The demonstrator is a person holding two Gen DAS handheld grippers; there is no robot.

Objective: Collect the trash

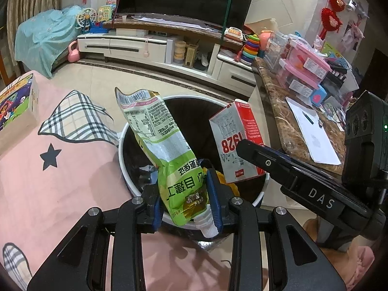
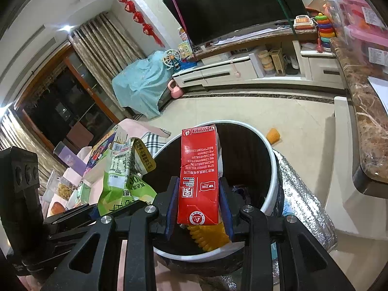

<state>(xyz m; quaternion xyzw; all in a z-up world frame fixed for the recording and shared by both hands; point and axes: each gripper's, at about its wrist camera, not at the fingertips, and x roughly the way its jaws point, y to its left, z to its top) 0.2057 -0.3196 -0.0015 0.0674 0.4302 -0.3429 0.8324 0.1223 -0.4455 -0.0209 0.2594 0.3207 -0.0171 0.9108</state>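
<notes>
My left gripper (image 1: 185, 194) is shut on a green spouted pouch (image 1: 167, 155), held upright over the round trash bin (image 1: 121, 145) with a white rim and black liner. My right gripper (image 2: 198, 198) is shut on a red and white milk carton (image 2: 200, 169), also over the bin (image 2: 271, 186). The carton also shows in the left wrist view (image 1: 232, 143), and the pouch in the right wrist view (image 2: 121, 179). Yellow trash (image 2: 211, 236) lies inside the bin.
A pink bedspread (image 1: 48, 169) with a box (image 1: 17, 106) lies left of the bin. A marble counter (image 1: 291, 126) with papers and pink boxes stands at the right. A TV cabinet (image 1: 145, 46) is across the tiled floor. An orange object (image 2: 273, 135) lies on the floor.
</notes>
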